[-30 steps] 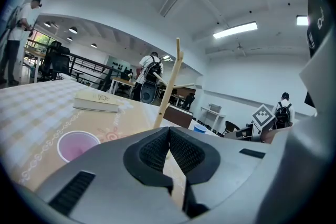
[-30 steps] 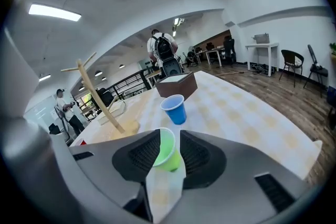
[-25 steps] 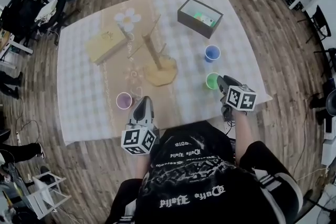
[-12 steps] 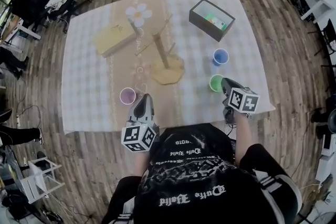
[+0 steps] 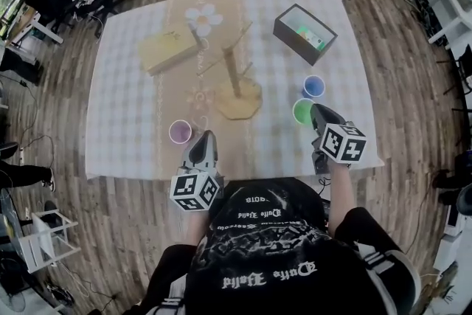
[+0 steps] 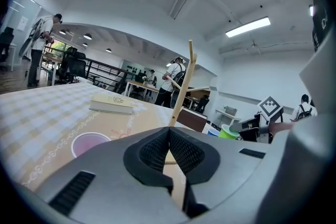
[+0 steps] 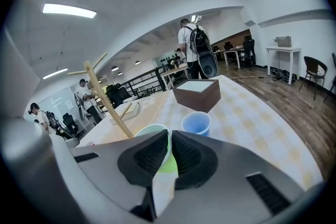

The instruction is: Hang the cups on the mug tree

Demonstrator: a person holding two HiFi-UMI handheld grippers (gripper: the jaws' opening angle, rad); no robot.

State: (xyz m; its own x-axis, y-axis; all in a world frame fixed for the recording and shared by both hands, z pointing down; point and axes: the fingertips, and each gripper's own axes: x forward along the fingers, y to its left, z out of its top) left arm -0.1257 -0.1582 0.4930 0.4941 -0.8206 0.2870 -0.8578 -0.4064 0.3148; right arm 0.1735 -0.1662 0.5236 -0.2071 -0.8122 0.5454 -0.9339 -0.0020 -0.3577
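The wooden mug tree (image 5: 234, 85) stands at mid table with bare pegs. My right gripper (image 5: 318, 113) has just been closing, and its jaws now pinch the rim of the green cup (image 5: 302, 111). In the right gripper view the cup wall (image 7: 157, 131) sits between the pads of that gripper (image 7: 170, 136). The blue cup (image 5: 314, 86) stands just beyond it. My left gripper (image 5: 203, 147) is shut and empty, just right of the purple cup (image 5: 180, 132). The left gripper view shows its closed tips (image 6: 169, 131), the purple cup (image 6: 89, 141) and the tree (image 6: 182, 86).
A brown open box (image 5: 304, 33) sits at the far right of the table and a tan book (image 5: 168, 49) at the far left. People stand beyond the table's far edge. The near table edge runs right under both grippers.
The right gripper's jaws went from wide open beside the green cup to closed on its rim, and the hand rose a little. The left gripper stayed put.
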